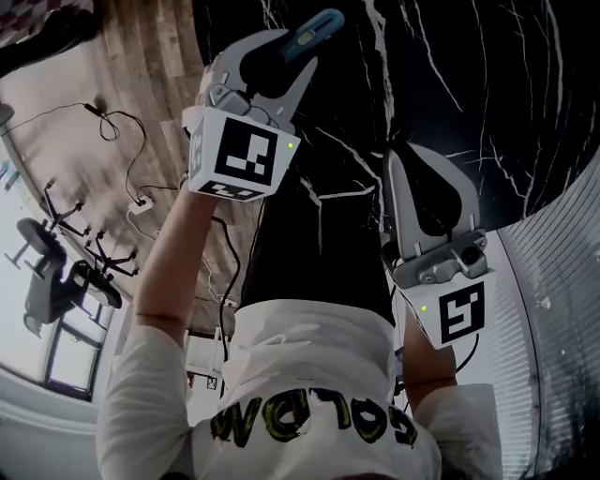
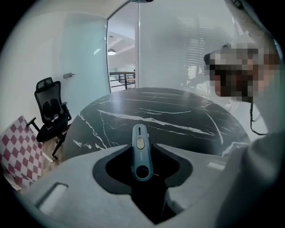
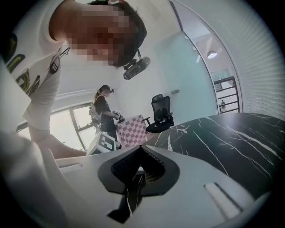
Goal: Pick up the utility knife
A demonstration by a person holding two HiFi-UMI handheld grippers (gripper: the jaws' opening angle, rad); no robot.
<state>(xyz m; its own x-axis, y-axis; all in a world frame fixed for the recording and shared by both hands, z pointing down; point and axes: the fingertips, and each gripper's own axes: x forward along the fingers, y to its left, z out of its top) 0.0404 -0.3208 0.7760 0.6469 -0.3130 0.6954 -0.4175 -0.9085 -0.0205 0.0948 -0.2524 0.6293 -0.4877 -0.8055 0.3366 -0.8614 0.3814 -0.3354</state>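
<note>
Head view looks down over a person's white shirt [image 1: 309,366] as the left gripper [image 1: 300,49] reaches over the near edge of a black, white-veined desk [image 1: 469,75], its fingers [image 1: 298,92] spread in a V with the blue utility knife [image 1: 320,25] poking out past their tips. The right gripper [image 1: 400,155] is close by at the right, also over the desk, its fingers brought together to a point with nothing in them. Each gripper turns its marker cube [image 1: 242,155] toward the camera, and cables [image 1: 122,127] trail over the wooden floor [image 1: 141,56] at the left. Left gripper view shows the utility knife [image 2: 141,151] lying lengthwise between the fingers, its ringed end toward the camera and its slider facing up. The fingertips stand just beside it on either side, open rather than clamped on it. Whether the knife rests on the desk cannot be told. Beyond it the round desk stretches away, with a black office chair [image 2: 51,111] and a pink-checkered panel [image 2: 20,149] at the left before a glass wall [image 2: 84,58]. Right gripper view shows that gripper's fingers closed tip to tip and empty, the desk spreading out at the right, and a second person [image 3: 103,111] standing beside a bright window [image 3: 67,127] in the background.
</note>
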